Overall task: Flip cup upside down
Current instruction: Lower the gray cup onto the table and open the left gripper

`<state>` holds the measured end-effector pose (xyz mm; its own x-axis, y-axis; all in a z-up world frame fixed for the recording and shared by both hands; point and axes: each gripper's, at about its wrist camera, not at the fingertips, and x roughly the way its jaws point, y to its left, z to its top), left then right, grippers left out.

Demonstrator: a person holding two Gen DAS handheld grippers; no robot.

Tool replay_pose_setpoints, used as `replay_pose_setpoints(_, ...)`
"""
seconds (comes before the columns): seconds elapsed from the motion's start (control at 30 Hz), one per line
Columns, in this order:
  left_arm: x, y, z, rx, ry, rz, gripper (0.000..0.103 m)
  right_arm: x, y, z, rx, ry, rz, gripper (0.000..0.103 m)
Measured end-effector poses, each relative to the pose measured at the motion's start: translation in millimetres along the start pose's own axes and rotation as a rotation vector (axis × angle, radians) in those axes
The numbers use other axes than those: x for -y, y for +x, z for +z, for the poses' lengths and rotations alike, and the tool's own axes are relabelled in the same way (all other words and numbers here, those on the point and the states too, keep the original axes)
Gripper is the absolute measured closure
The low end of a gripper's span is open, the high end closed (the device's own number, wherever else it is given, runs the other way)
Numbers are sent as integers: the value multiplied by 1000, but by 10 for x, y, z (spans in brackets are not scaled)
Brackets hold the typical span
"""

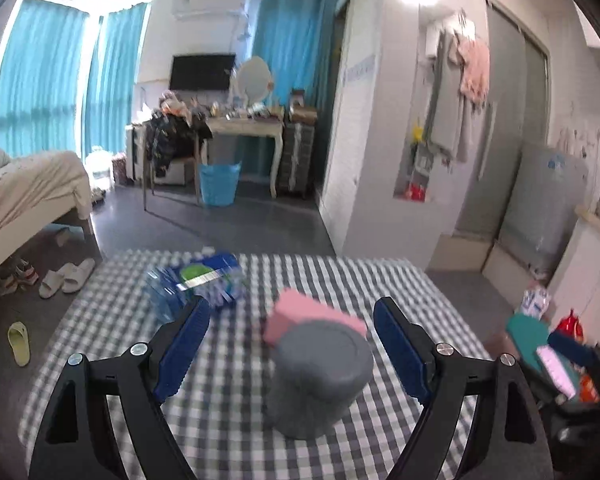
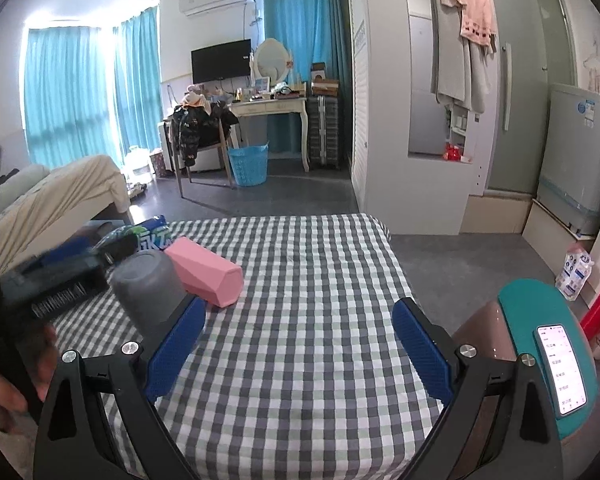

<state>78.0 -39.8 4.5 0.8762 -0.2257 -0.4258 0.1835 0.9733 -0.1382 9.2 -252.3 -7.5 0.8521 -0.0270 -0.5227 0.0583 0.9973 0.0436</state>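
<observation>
A grey cup (image 1: 318,376) stands upside down, base up, on the checked tablecloth (image 1: 400,280). My left gripper (image 1: 290,332) is open, its blue fingers wide on either side of the cup and apart from it. In the right wrist view the grey cup (image 2: 150,288) shows at the left, next to the left gripper's black body. My right gripper (image 2: 300,336) is open and empty over the checked cloth (image 2: 300,360), to the right of the cup.
A pink block (image 1: 300,314) (image 2: 206,276) lies just behind the cup. A pack of water bottles (image 1: 196,284) (image 2: 140,238) lies at the table's far left. A teal stool with a phone (image 2: 560,364) stands off the table's right edge.
</observation>
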Motion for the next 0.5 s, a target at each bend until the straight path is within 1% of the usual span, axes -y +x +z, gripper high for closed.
replay_pose_setpoints(0.07, -101, -158, 51, 26, -14, -1, 16, -50, -58, -5, 9, -9, 4, 8)
replay_pose_setpoints(0.23, -295, -555, 115, 88, -34, 32, 16, -205, -254, -9, 47, -35, 20, 8)
replay_pose_setpoints(0.4, -377, -854, -64, 105, -28, 87, 16, -345, -399, -74, 81, -47, 47, 8)
replay_pose_setpoints(0.47, -408, -921, -170, 100, -35, 95, 16, -403, -428, -126, 83, -53, 62, 8)
replay_pose_setpoints(0.5, -425, -955, -232, 97, -39, 97, 13, -424, -431, -148, 83, -56, 67, 8)
